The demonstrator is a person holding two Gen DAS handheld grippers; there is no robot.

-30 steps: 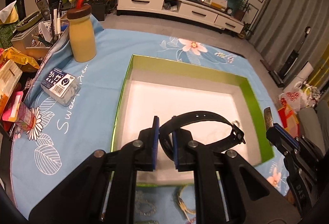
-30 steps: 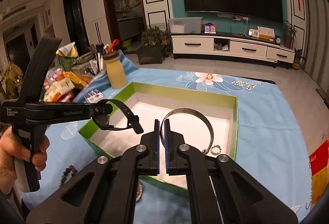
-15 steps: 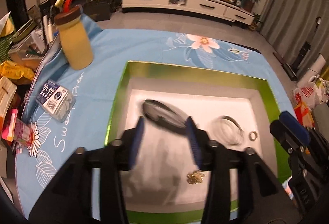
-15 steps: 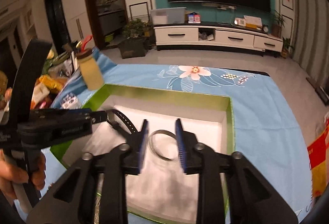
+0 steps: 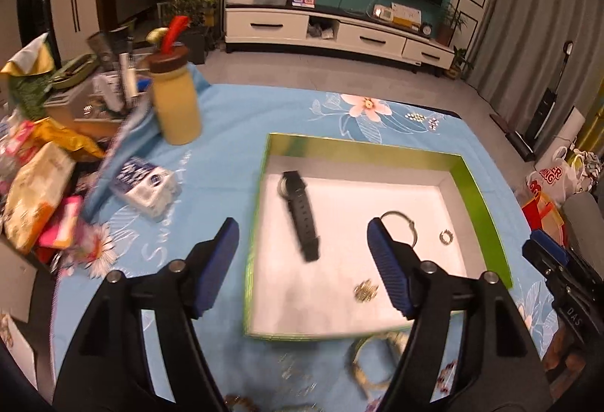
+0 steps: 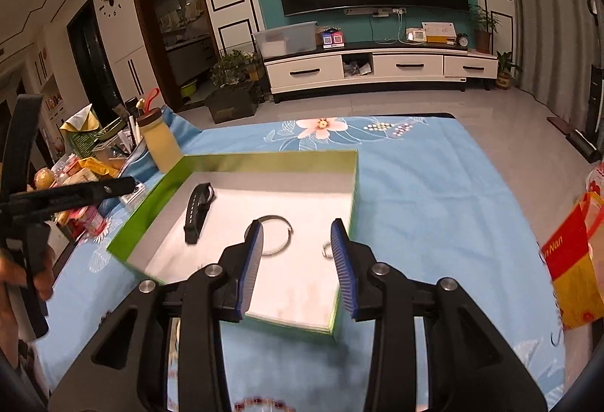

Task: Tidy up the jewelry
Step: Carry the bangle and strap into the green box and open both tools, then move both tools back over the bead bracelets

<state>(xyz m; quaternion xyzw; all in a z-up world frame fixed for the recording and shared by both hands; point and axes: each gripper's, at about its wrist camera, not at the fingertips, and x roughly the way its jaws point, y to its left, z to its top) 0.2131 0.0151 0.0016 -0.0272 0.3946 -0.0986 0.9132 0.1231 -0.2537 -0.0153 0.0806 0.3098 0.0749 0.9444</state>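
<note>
Left gripper [image 5: 302, 257] spread wide, holding nothing, low centre of the left wrist view, blue pads over the near left part of the green box [image 5: 479, 208]. Right gripper [image 6: 296, 261] also spread wide and empty, low centre of its view, pads over the near right part of the same box. Box is green-walled with a white floor, sits on a blue flowered cloth [image 5: 234, 132]. Inside: black watch [image 5: 300, 213] lying flat in the left half of the box, strap running toward the near edge; silver bangle [image 6: 277, 234] right of centre, partly hidden behind the right gripper's left pad; small ring [image 5: 446, 236] further right; small gold piece [image 5: 365, 292] near the front wall. Outside the box, bottom of the left view, blurred gold bracelet [image 5: 372, 359] and other small pieces on the cloth. Beaded bracelet [image 6: 260, 404] at the bottom edge of the right view. Yellow bottle [image 5: 177, 102] upper left, clutter beside it.
</note>
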